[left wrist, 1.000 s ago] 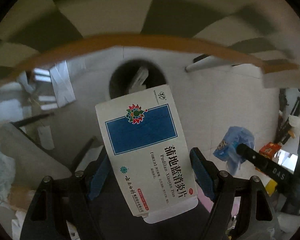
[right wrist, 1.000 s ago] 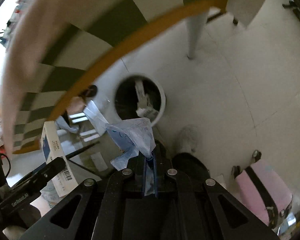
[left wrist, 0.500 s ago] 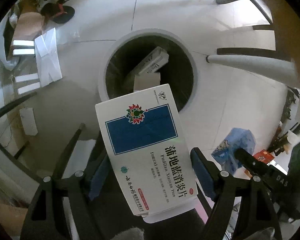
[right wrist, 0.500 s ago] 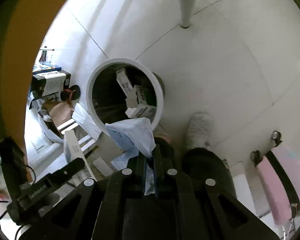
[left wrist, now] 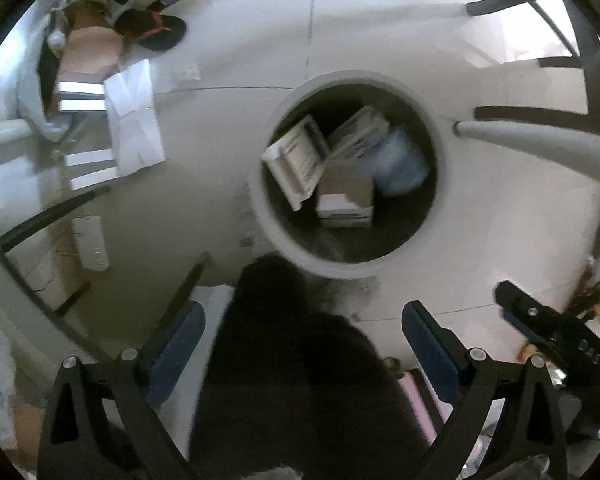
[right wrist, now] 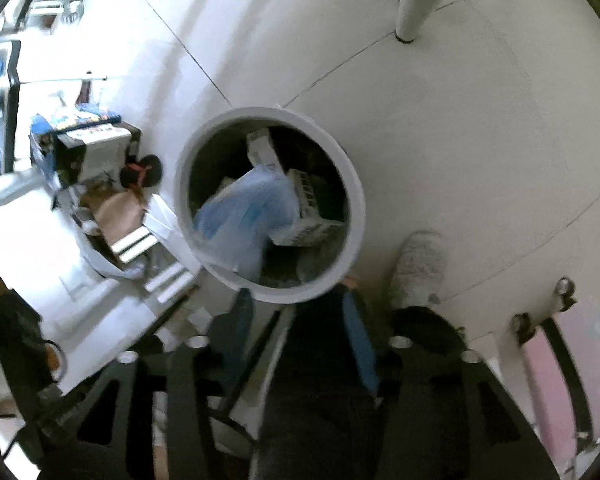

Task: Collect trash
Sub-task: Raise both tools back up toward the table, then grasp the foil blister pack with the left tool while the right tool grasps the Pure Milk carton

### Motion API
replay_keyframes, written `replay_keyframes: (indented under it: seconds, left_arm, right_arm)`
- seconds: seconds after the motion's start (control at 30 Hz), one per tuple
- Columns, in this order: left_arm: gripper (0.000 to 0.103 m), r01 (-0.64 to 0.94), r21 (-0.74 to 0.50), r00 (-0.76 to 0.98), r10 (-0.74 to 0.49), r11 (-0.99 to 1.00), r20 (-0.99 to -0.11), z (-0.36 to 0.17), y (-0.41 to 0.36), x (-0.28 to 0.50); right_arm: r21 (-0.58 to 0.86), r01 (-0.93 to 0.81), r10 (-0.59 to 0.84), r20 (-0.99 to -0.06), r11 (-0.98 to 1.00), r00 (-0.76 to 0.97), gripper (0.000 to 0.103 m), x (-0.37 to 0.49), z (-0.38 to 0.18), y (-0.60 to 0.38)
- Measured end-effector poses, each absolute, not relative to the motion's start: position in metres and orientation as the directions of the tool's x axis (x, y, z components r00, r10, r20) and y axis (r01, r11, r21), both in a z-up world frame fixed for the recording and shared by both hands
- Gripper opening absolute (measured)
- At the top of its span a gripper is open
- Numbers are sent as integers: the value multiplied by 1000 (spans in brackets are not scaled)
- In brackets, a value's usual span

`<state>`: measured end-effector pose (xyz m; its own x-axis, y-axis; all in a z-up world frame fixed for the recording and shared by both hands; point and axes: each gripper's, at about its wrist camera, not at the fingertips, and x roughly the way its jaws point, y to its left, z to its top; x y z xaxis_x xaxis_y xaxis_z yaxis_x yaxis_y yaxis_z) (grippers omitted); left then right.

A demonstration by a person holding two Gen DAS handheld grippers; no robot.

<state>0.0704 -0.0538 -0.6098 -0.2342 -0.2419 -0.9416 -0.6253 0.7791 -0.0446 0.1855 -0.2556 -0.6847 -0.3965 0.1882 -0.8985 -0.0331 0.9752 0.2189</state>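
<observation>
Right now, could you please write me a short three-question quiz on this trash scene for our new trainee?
1. True or false: the left tool is clamped on a medicine box.
2. Where is the blue plastic bag? A) pinched in the right tool B) at the bin, dropping inside C) lying on the floor beside the bin
3. Fill in: boxes such as the white box lie inside the round ____.

Key: 1 false, both tools are open and hold nothing. 2 B. 3 bin.
</observation>
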Motion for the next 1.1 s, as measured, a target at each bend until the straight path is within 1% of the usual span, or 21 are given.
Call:
replay_keyframes:
  seconds: [0.03, 0.1, 0.13, 0.2, 0.27, 0.4, 0.53, 0.87, 1.1]
  left_arm:
    - [101, -619, -30, -243, -228, 785, -943, -608, -55, 66]
    - [101, -604, 4, -262, -194, 797, -945, -600, -59, 56]
    - [101, -595, 20, -271, -177, 803, -946, -595, -62, 50]
    - [101, -575, 42, -279, -147, 817, -949, -582, -68, 41]
    - [101, -556, 65, -284, -116, 828, -952, -566, -75, 31]
    - [101, -529, 89, -276, -72, 844, -959, -526, -89, 13]
    - [101, -525, 94, -239, -41, 846, -970, -482, -97, 1]
    - [101, -525, 92, -102, 45, 846, -994, -371, -103, -16]
    - [101, -535, 50, 52, 92, 843, -994, -298, -91, 8]
  right_arm:
    - [206, -54, 170, -905, 977, -391, 63, 183, -681, -256]
    - [174, -98, 126, -919, 980, -374, 77, 175, -672, -257]
    - [163, -117, 110, -925, 980, -365, 81, 172, -666, -257]
    - [132, -168, 71, -941, 977, -332, 95, 166, -651, -259]
    - [99, -229, 29, -957, 968, -288, 100, 159, -630, -256]
    - [50, -346, -19, -981, 937, -193, 101, 142, -582, -250]
    - [51, -414, -11, -989, 909, -146, 101, 124, -531, -244]
    - [67, -459, 25, -995, 886, -97, 101, 93, -422, -248]
    - [108, -444, 94, -994, 889, -52, 101, 96, -348, -256]
